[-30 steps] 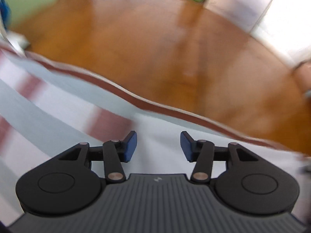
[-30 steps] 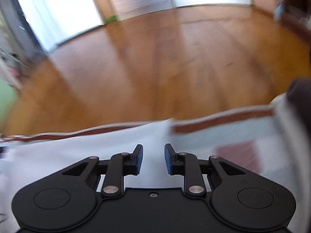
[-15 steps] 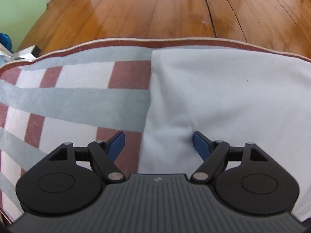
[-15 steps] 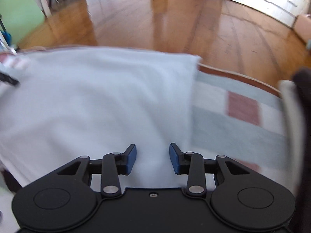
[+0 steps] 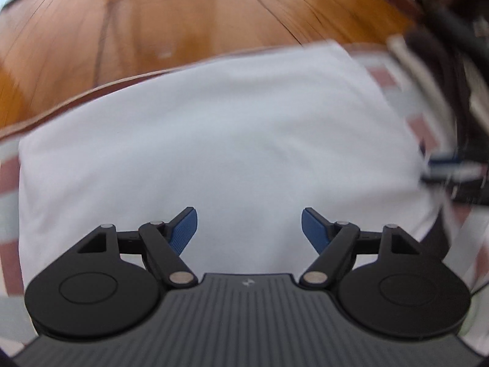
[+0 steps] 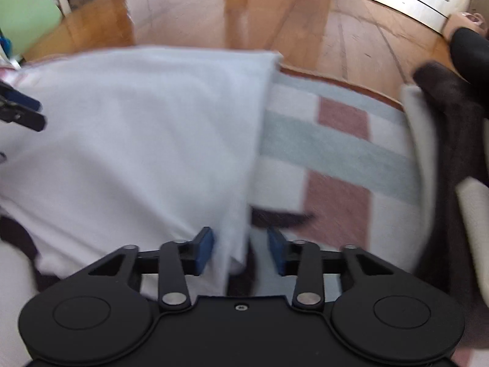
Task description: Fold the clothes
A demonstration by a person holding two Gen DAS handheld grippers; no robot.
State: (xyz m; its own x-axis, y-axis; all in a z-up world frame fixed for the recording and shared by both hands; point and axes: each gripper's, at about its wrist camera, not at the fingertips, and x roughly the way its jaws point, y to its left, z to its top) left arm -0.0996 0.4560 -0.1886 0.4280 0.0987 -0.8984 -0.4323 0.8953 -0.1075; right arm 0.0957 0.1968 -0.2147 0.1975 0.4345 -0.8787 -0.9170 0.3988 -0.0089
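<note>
White cotton-looking knit, soft and limp: that's the garment (image 5: pixel 214 140), lying flat as a rough rectangle on a checked rug (image 6: pixel 336 153) of pink, grey-green and cream squares, right at the rug's far edge by the wooden floor (image 5: pixel 152 24). What kind of garment it is you can't tell; no collar, sleeve or hem detail shows.

Handling, as a judgement: light, floppy, no stiffness, so it will sag and drag wherever you don't support it. It should not be slippery against the rug pile. Not fragile. Pinch at corners or along an edge, through all layers, not mid-panel.

Your left gripper (image 5: pixel 249 226) is spread wide, blue pads apart over the middle of the cloth, gripping nothing. Your right gripper (image 6: pixel 240 252) is also spread, and the near right edge of the garment runs up between its two pads; whether a pad touches the cloth you can't tell. That edge/corner looks like the natural hold for this hand.

Hard to make out:
- Both views are motion-blurred, the left one worse.
- The garment's near edge is cut off behind both gripper bodies.
- A dark shape (image 6: pixel 278 215) on the rug just right of the cloth edge: shadow or fabric, unclear.
- Dark and cream items (image 6: pixel 443 140) at the right side of the rug, possibly more clothes, smeared.
- How many layers the garment has can't be counted, so it fits either a half-folded or a finished fold.
</note>
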